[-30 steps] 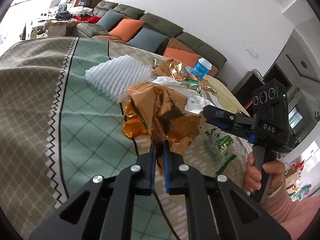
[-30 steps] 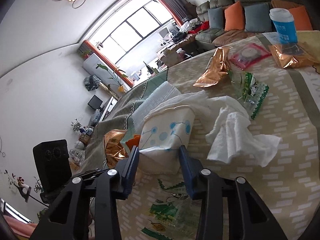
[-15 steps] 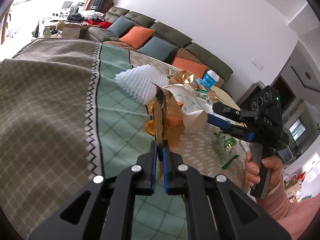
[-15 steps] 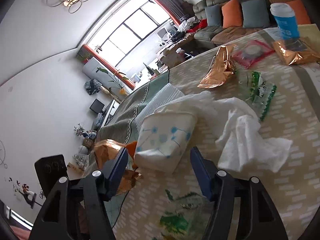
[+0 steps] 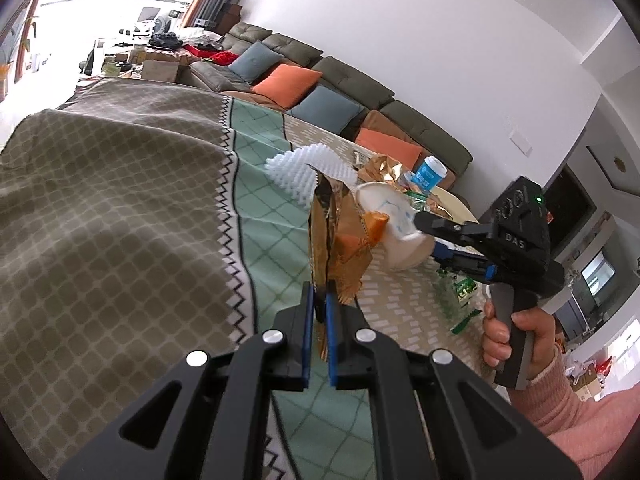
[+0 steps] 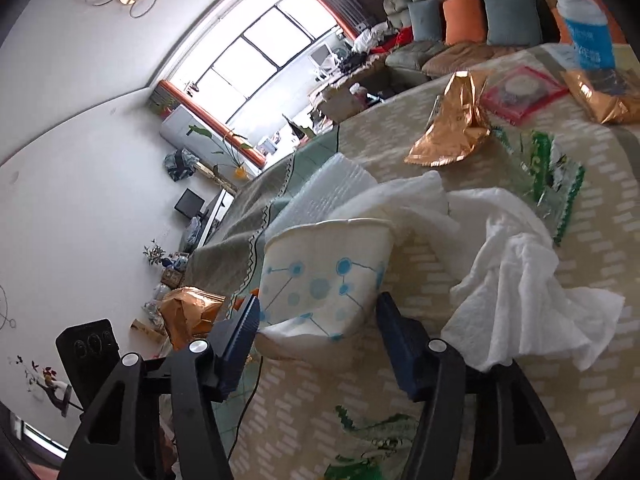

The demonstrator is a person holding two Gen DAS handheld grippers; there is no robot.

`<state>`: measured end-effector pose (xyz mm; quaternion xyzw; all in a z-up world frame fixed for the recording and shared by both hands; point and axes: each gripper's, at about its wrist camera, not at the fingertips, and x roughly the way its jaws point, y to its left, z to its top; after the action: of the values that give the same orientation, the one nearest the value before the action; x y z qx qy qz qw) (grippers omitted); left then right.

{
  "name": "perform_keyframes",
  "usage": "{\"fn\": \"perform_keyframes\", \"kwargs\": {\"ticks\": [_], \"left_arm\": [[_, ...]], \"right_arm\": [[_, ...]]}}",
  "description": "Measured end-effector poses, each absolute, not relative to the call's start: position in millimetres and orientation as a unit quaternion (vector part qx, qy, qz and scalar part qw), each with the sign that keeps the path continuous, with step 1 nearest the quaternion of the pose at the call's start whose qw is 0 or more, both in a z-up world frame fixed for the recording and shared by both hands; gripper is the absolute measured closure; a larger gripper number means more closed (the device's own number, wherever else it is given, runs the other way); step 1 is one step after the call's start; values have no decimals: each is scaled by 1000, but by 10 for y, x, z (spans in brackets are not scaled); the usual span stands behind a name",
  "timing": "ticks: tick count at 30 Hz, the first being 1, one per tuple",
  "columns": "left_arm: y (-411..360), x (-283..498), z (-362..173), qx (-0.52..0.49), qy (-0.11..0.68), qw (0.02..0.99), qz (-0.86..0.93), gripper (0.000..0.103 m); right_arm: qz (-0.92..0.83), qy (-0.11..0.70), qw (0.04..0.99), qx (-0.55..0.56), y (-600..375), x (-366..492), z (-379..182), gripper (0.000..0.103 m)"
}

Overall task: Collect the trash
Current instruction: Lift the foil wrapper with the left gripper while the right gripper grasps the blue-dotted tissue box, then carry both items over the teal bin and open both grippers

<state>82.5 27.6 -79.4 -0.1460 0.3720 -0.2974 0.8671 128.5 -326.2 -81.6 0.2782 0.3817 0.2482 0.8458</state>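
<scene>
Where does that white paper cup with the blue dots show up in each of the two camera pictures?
Left wrist view: the paper cup lies on its side right of centre, behind the gold wrapper, at the tip of the right gripper.
Right wrist view: the cup sits just below centre, between the closing fingers.
Shared landmark: the blue tub near the sofa.

Bright living room, white walls
A grey sofa point(image 5: 352, 92) with orange cushions point(image 5: 286, 84) stands far ahead of the tongs; window point(image 6: 256, 52) beyond.
</scene>
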Motion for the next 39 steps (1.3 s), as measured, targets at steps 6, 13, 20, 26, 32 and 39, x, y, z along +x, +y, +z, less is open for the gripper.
{"fn": "perform_keyframes", "kwargs": {"ticks": [6, 13, 20, 26, 32, 39], "left_arm": [[416, 709, -747, -146, 362, 876, -285, 96], [598, 571, -666, -151, 348, 885, -270, 96], [822, 450, -619, -159, 338, 893, -251, 96], [1053, 328, -596, -174, 329, 900, -226, 96], [1361, 185, -575, -188, 320, 909, -191, 96], [1754, -3, -558, -207, 309, 918, -142, 96]], "right_arm": [[250, 363, 860, 257, -3144, 1163, -655, 52], [267, 339, 868, 247, -3016, 1053, -485, 54], [309, 331, 863, 224, -2698, 1013, -365, 54], [348, 343, 848, 206, -2313, 1083, -364, 54], [388, 356, 829, 188, -1882, 1169, -380, 54], [430, 366, 809, 165, -1399, 1243, -371, 54]]}}
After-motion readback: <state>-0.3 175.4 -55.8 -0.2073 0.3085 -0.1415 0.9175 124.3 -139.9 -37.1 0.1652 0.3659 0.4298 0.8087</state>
